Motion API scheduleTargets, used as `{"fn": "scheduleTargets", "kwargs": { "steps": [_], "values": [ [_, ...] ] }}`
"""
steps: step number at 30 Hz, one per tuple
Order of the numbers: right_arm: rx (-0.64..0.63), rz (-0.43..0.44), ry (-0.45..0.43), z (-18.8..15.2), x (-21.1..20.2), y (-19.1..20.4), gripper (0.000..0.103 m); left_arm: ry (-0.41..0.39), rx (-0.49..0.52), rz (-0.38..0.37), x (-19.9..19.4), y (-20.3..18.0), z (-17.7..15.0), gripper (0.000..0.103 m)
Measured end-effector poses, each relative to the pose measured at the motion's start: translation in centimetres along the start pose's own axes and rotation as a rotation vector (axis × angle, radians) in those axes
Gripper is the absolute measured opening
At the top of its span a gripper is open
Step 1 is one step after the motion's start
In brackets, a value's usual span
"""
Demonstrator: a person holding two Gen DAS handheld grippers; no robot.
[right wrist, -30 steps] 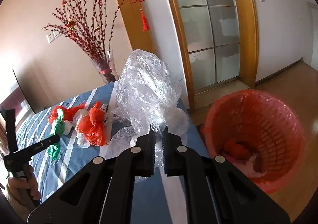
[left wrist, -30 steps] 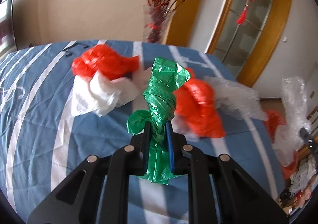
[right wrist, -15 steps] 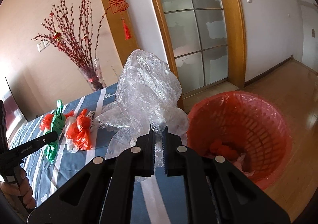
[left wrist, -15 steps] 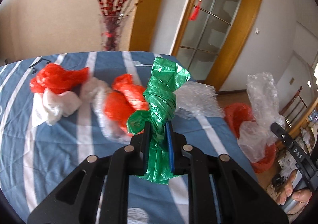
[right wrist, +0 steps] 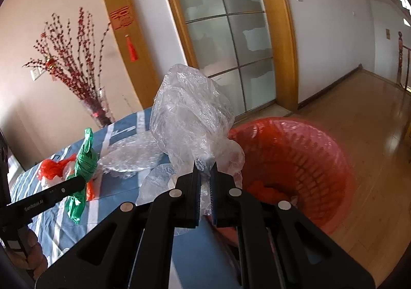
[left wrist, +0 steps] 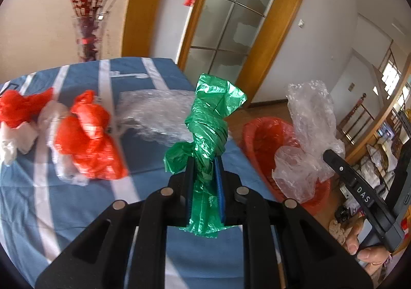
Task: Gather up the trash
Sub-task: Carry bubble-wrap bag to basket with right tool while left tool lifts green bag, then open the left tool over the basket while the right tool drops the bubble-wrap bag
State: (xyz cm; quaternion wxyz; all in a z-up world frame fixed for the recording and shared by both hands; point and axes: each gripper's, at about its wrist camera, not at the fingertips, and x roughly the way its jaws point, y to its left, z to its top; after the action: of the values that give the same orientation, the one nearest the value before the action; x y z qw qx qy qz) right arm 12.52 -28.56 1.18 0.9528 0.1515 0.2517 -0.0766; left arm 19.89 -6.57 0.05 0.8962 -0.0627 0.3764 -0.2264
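Observation:
My left gripper (left wrist: 205, 164) is shut on a twisted green plastic bag (left wrist: 209, 129) and holds it above the blue striped tablecloth (left wrist: 84, 212). My right gripper (right wrist: 204, 169) is shut on a crumpled clear plastic bag (right wrist: 188, 114) and holds it at the near rim of the red trash basket (right wrist: 303, 160), which stands on the floor beside the table. The clear bag (left wrist: 309, 132) and the basket (left wrist: 262, 135) also show in the left wrist view, at the right. The green bag (right wrist: 86, 158) shows at the left of the right wrist view.
On the table lie a red bag (left wrist: 88, 145), a clear bubble-wrap piece (left wrist: 154, 114), and red and white bags (left wrist: 18, 117) at the far left. A glass vase with red branches (left wrist: 87, 40) stands at the table's far edge. Wooden floor (right wrist: 372, 135) extends right.
Both grippers have swung right with their bags. The basket now fills more of the right wrist view and has come into the left wrist view.

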Motion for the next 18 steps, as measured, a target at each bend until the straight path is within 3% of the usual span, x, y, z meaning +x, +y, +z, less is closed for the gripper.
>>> {"fn": "scheduleTargets", "kwargs": {
  "steps": [18],
  "values": [
    [0.090, -0.155, -0.049, 0.2, -0.3, -6.7, 0.007, 0.098, 0.060, -0.165, 6.7, -7.9, -0.2, 0.016]
  ]
}}
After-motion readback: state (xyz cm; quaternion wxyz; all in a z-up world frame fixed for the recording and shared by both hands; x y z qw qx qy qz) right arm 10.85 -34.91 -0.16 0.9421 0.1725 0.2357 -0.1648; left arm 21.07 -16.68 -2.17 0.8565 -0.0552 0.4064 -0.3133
